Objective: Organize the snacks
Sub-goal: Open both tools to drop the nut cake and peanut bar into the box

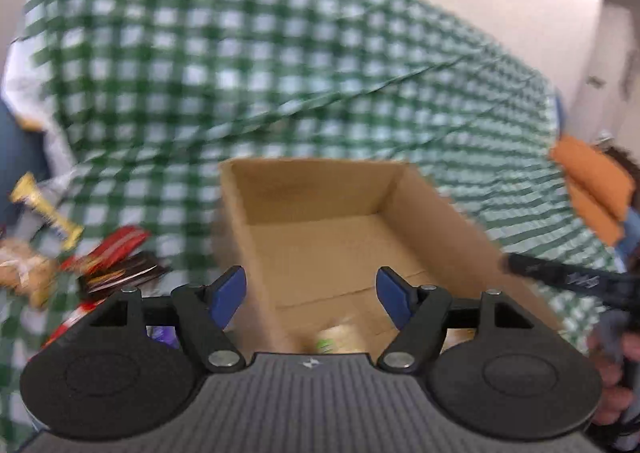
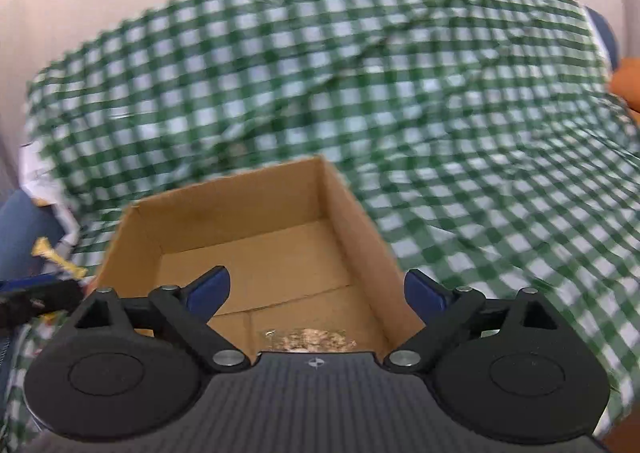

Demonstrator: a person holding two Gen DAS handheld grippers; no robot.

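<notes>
Both views were smeared with motion blur. In the left wrist view, the left gripper (image 1: 312,295) sat at lower centre with its jaws spread wide and nothing between its blue pads (image 1: 228,295), ridged grey housing below them. Behind it an open cardboard box (image 1: 320,213) with plain brown walls and a seamed floor filled mid-frame, resting on a wrinkled green-and-white gingham cloth (image 1: 240,53) that covered the upper frame. A pale packet (image 1: 338,337) with a green patch lay on the box floor at its near end, partly hidden by the housing. At the left edge, outside the box, loose snacks lay on the cloth: a long yellow bar (image 1: 46,209), a glossy red wrapper (image 1: 116,243) overlapping a dark one (image 1: 120,273), and a tan crumbly packet (image 1: 24,265). An orange cushion (image 1: 592,185) showed at the right edge. In the right wrist view, the right gripper (image 2: 318,291) was likewise wide apart and empty, over the same box (image 2: 248,197). A clear bag (image 2: 306,339) of beige, grainy pieces lay on the box floor at lower centre, just above the housing. The bar (image 2: 58,259) showed small at left.
</notes>
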